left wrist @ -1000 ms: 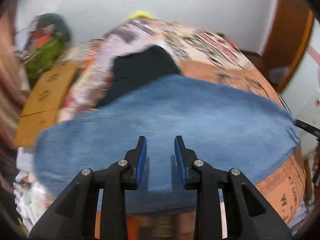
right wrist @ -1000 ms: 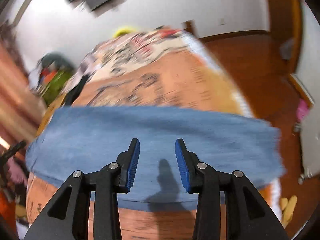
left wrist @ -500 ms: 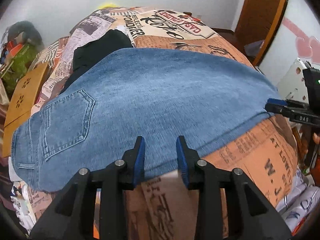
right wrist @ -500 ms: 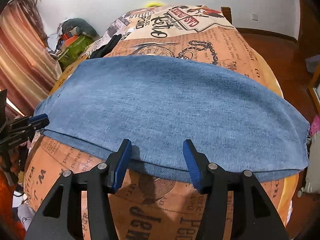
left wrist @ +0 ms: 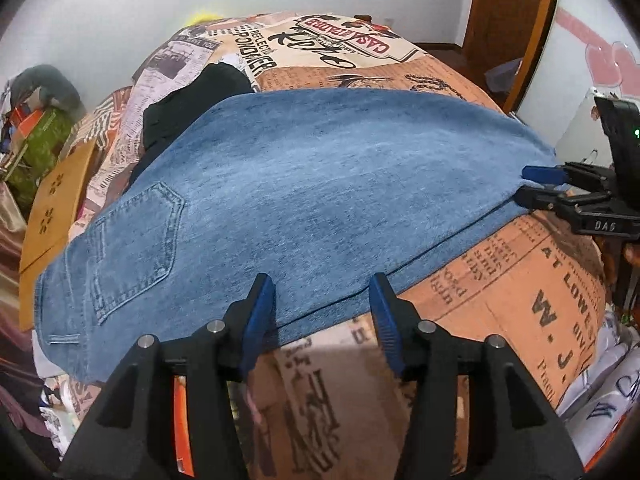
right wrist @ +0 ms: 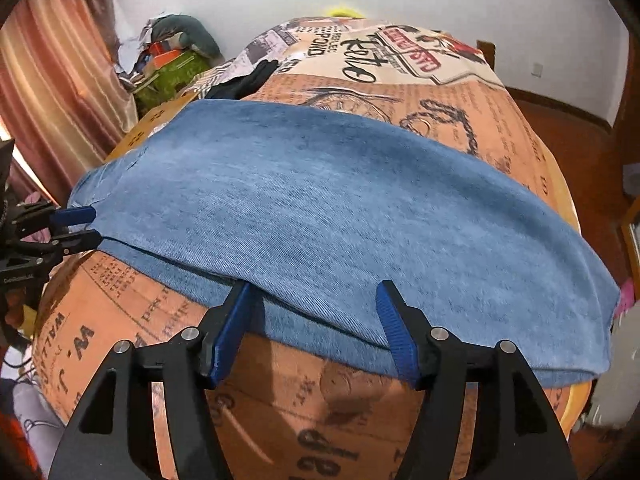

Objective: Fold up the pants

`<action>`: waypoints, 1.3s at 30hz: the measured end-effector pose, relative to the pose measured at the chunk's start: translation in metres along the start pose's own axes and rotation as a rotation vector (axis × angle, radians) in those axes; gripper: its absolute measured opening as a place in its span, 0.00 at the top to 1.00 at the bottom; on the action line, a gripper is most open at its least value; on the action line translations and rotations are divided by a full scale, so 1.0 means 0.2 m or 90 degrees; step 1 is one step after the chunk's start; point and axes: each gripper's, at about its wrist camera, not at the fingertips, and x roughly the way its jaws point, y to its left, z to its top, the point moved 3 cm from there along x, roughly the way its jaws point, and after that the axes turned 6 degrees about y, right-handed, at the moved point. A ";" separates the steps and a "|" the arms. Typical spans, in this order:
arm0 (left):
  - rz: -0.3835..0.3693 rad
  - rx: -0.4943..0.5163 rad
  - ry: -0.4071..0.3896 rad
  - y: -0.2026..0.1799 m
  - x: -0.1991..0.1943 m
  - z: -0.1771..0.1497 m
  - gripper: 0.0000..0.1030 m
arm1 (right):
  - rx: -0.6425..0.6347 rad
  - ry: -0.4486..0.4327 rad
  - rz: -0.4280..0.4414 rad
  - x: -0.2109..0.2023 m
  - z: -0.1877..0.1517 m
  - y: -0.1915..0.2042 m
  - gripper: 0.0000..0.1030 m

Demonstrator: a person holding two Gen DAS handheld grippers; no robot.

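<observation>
The jeans (left wrist: 320,184) lie flat just beyond both opening hand-held grippers, left (left wrist: 322,316) and right (right wrist: 316,320), nothing clamped.

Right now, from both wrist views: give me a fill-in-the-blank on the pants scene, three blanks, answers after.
1. The jeans lie on a bedspread printed like ____.
2. In the left wrist view, the stitched back pocket lies toward the ____ side of the picture.
3. Peeking out beyond the far edge of the jeans is a garment coloured ____.

Missing words: newspaper; left; black
</observation>
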 end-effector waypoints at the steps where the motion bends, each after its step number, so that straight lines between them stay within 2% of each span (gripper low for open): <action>1: -0.008 -0.006 0.002 0.00 0.01 0.01 0.51 | 0.000 -0.004 0.004 0.00 0.00 0.00 0.44; 3: -0.015 -0.010 0.005 0.00 0.04 0.04 0.51 | -0.003 -0.012 0.013 0.00 0.01 0.01 0.51; 6: -0.021 -0.007 0.004 -0.02 0.05 0.07 0.51 | -0.009 -0.022 0.020 0.00 0.02 0.04 0.73; 9: -0.047 0.007 -0.004 -0.07 0.02 0.07 0.51 | -0.016 -0.047 0.023 -0.04 0.04 0.07 0.83; 10: -0.048 0.014 -0.007 -0.09 0.02 0.07 0.51 | -0.015 -0.057 0.022 -0.06 0.05 0.07 0.84; 13: -0.022 0.041 -0.017 -0.15 0.01 0.07 0.51 | -0.003 -0.082 0.049 -0.12 0.07 0.07 0.88; 17: 0.016 0.035 -0.027 -0.15 0.03 0.09 0.51 | -0.009 -0.089 0.059 -0.16 0.07 0.09 0.89; 18: 0.031 0.035 -0.033 -0.15 0.03 0.09 0.55 | -0.010 -0.088 0.060 -0.16 0.07 0.09 0.89; 20: 0.053 0.037 -0.044 -0.15 0.02 0.10 0.68 | -0.010 -0.081 0.061 -0.15 0.05 0.09 0.90; 21: 0.050 0.037 -0.047 -0.14 0.01 0.10 0.80 | -0.009 -0.078 0.061 -0.15 0.04 0.08 0.90; 25: 0.046 0.038 -0.061 -0.13 -0.03 0.09 0.87 | -0.005 -0.061 0.060 -0.11 -0.01 0.06 0.90; 32: -0.004 0.036 -0.035 -0.13 -0.04 0.05 0.90 | 0.022 -0.018 0.064 -0.06 -0.08 0.00 0.89; 34: -0.016 0.033 -0.019 -0.12 -0.03 0.03 0.90 | 0.038 -0.007 0.065 -0.08 -0.10 -0.04 0.81; 39: -0.061 0.016 -0.009 -0.11 -0.12 0.02 0.85 | 0.078 0.007 0.028 -0.18 -0.19 -0.18 0.77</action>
